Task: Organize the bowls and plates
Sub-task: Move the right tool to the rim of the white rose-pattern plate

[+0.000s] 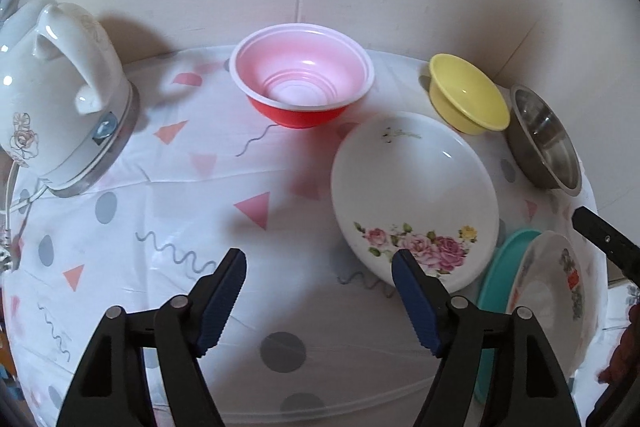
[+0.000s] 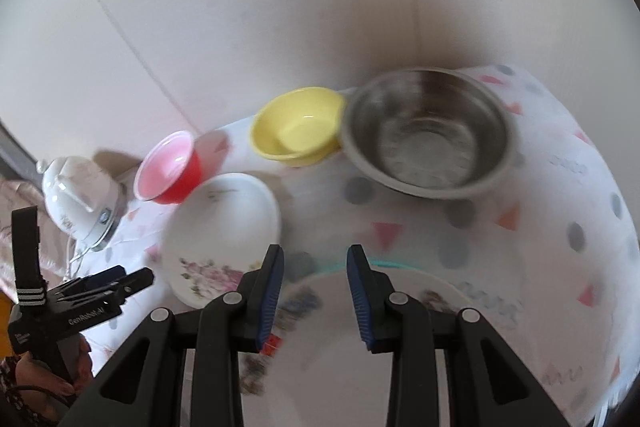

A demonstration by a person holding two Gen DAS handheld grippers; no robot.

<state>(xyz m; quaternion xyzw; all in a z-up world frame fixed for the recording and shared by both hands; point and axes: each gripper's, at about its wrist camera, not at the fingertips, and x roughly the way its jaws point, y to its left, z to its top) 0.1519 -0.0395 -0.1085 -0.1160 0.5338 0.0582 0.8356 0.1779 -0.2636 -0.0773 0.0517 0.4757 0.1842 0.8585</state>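
A white plate with pink roses (image 1: 416,195) lies right of centre on the table; it also shows in the right wrist view (image 2: 222,231). A patterned white plate (image 1: 556,291) rests on a teal plate (image 1: 500,267) at the right. A red bowl (image 1: 302,75), a yellow bowl (image 1: 466,95) and a steel bowl (image 1: 544,139) stand at the back. My left gripper (image 1: 318,261) is open and empty, its right finger at the rose plate's near edge. My right gripper (image 2: 316,255) is open and empty above the patterned plate (image 2: 404,307).
A white electric kettle (image 1: 60,95) with its cord stands at the left. The patterned tablecloth (image 1: 172,207) covers the table, with walls close behind. The left gripper shows at the lower left of the right wrist view (image 2: 104,283).
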